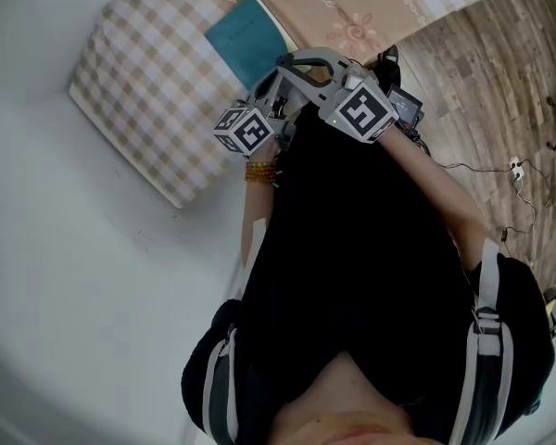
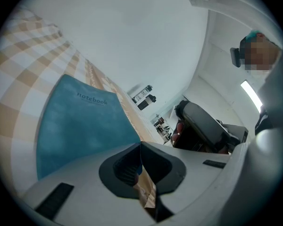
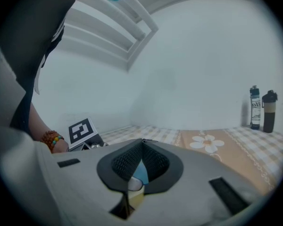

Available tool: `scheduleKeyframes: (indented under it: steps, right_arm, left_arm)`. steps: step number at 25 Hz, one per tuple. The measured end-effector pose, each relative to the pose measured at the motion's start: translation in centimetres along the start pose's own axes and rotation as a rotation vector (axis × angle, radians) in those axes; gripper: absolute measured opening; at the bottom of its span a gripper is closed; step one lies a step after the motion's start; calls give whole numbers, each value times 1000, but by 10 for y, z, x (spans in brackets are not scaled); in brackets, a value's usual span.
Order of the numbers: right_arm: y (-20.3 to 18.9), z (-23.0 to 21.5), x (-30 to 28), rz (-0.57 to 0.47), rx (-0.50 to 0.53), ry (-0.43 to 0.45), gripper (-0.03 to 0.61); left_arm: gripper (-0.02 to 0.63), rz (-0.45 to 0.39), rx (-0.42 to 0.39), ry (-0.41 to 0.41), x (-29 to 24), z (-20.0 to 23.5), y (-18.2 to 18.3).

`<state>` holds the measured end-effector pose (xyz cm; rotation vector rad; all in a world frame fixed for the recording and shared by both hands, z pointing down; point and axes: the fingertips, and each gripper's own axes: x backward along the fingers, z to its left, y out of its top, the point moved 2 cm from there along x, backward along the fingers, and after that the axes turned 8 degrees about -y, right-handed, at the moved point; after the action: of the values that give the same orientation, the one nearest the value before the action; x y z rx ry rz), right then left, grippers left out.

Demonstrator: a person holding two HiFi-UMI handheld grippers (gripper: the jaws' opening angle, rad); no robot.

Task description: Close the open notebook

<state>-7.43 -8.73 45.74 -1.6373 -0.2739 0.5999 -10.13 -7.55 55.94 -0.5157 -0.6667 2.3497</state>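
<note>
- Teal notebook lies flat on the checked cloth with its cover up, so it looks already closed.
- Left gripper has its jaws together and empty, aimed over the notebook's near edge; probably nothing is left to push.
- Right gripper, just beside the left, is likewise closed on nothing.

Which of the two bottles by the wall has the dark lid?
The tan bottle, right-hand one in the right gripper view. The pale bottle beside it has a bluish cap.
</note>
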Motion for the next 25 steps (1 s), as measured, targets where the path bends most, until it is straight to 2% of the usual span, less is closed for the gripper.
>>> scheduleKeyframes:
  steps: [2,7,9,13,16,19,21,22,25]
  right_arm:
    - [0,-1,-2,3,5,-2,6]
    - [1,3,-7,9,12,13,6]
    - [2,5,-10,10,22,24,6]
    - [7,6,-14,2,30,27,6]
    - [8,2,-18,4,39,24,6]
    - [5,-2,-24,24,51,26,6]
    - [-1,-4,-27,44,65,37,6]
    - [-4,-5,-29,58,70,42,6]
    - [-18,-8,-31,114,84,51,6]
  left_arm:
    - [11,5,12,-10,-1,0,0]
    - [82,12,63,-89,-5,-8,-2]
    - [109,39,43,-112,-6,-14,-5]
    - [150,72,-53,-113,6,-26,-6]
    - [149,7,-109,-87,27,-31,8]
    - [149,-110,-107,-47,52,-28,32]
    - [145,-180,-105,-2,68,-21,46]
    - [122,-208,-108,24,76,-18,52]
    - [120,-250,-138,93,92,-10,62]
